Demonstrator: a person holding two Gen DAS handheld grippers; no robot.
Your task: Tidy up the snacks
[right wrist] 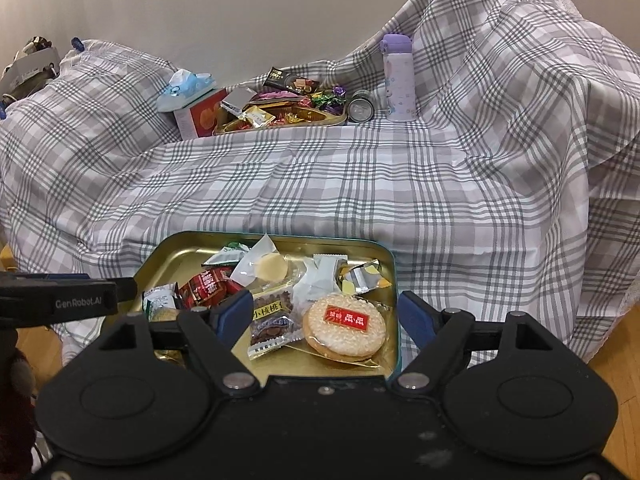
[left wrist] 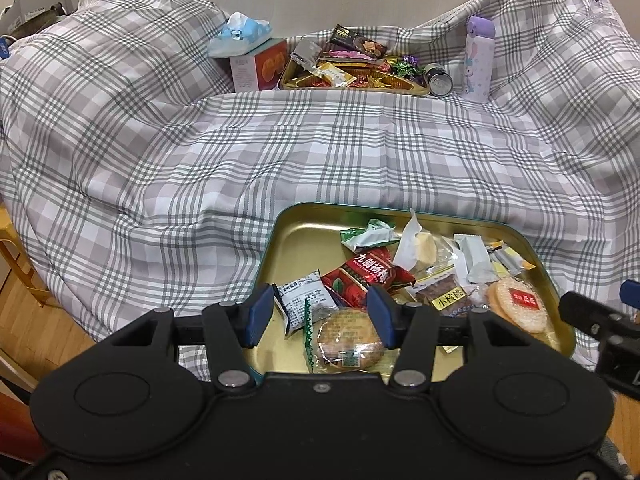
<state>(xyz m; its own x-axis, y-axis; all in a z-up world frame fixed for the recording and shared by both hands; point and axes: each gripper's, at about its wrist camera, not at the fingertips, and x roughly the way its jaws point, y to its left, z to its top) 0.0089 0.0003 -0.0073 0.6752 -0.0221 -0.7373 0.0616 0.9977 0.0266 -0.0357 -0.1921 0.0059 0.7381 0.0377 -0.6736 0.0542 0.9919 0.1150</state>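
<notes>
Rice cracker (right wrist: 345, 330), wrapped: light, brittle, slippery film; grip by wrapper edges. Right gripper (right wrist: 326, 316) opening, empty. Left gripper (left wrist: 320, 316) wide, empty.

near tin (right wrist: 276, 240) – snacks inside | far tray (right wrist: 336, 120) – behind, bottle (right wrist: 398, 80) right

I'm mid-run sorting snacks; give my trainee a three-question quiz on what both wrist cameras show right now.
1. True or false: the left gripper has a snack clamped.
2. What stands just right of the can at the far tray? A) tissue box B) purple bottle C) mug
3. Fill in: the round rice cracker with the red label lies in the near tin, between the jaws of the ____ gripper.

Key: 1 false, its jaws stand apart above the snacks. 2 B, the purple bottle. 3 right; its jaws are opening, not pressing the cracker.
</notes>
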